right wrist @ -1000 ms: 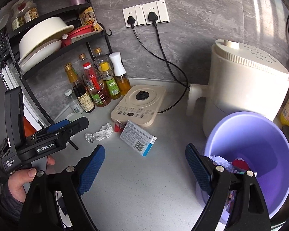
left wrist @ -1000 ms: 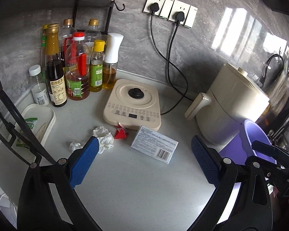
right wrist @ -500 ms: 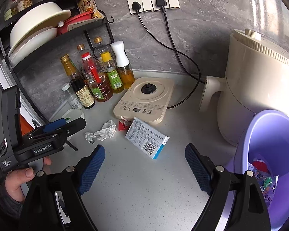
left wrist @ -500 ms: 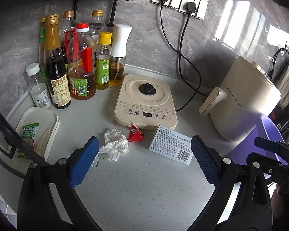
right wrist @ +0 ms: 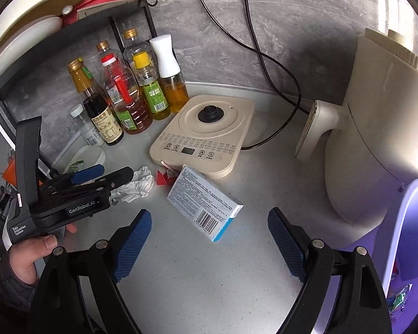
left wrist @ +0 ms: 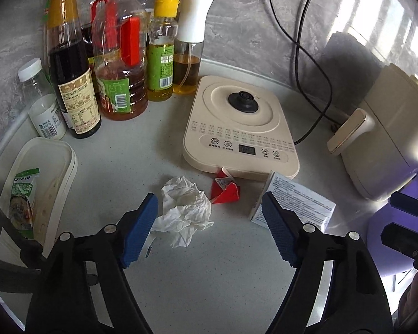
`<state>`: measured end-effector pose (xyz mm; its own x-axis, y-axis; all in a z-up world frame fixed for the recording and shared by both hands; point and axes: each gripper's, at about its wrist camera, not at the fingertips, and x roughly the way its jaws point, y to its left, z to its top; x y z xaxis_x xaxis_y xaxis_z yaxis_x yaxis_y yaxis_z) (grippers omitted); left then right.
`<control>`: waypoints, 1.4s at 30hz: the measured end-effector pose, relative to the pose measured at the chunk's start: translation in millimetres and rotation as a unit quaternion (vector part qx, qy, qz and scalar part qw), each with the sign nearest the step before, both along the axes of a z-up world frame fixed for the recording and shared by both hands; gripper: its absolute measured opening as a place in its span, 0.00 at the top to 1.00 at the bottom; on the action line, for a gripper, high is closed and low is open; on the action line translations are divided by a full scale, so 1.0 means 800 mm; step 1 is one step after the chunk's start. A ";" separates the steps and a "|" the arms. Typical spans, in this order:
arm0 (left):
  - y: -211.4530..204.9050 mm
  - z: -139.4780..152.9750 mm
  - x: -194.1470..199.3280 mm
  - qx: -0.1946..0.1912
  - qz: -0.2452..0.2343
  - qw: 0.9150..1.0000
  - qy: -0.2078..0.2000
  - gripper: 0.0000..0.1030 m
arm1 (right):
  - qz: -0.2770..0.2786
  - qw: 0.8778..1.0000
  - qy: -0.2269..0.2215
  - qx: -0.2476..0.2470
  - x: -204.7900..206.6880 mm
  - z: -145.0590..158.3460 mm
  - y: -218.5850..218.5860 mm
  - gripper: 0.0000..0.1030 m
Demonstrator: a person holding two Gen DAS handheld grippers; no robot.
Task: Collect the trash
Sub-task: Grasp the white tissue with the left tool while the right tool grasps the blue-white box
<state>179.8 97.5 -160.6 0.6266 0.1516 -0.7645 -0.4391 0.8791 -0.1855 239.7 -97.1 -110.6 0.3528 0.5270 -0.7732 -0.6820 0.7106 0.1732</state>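
The left claw (left wrist: 209, 228) hangs just over the grey counter (left wrist: 223, 278), its jaws apart and just narrowing, a crumpled white tissue (left wrist: 185, 211) between them, against the left pad. A red wrapper (left wrist: 224, 192) lies beside it. The right claw (right wrist: 209, 239) stands wide and empty near a white barcoded box (right wrist: 204, 201), the purple bin (right wrist: 404, 236) at right
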 end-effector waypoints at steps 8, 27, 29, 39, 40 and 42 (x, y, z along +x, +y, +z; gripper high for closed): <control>0.017 -0.038 0.018 -0.013 0.004 0.999 0.043 0.36 | 0.015 1.000 0.007 -0.022 0.017 -0.028 0.028 0.17; 0.017 -0.047 0.035 0.003 0.005 0.999 0.052 0.82 | 0.057 0.995 0.001 -0.084 0.032 -0.093 0.081 0.13; 0.018 -0.044 0.033 0.002 0.006 0.999 0.047 0.82 | 0.060 0.994 -0.005 -0.093 0.031 -0.101 0.087 0.12; 0.036 -0.037 0.024 -0.005 0.035 0.999 0.038 0.82 | 0.104 0.983 -0.054 -0.140 0.023 -0.124 0.117 0.08; 0.037 -0.037 0.022 -0.006 0.036 0.999 0.037 0.82 | 0.109 0.980 -0.058 -0.154 0.024 -0.129 0.121 0.08; 0.037 -0.036 0.018 -0.007 0.033 0.999 0.036 0.82 | 0.112 0.976 -0.064 -0.178 0.024 -0.138 0.128 0.08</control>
<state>194.3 127.4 -189.8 0.5581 0.1810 -0.8098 -0.5095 0.8450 -0.1623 259.0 5.2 -221.0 0.3649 0.3085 -0.8785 -0.8267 0.5413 -0.1533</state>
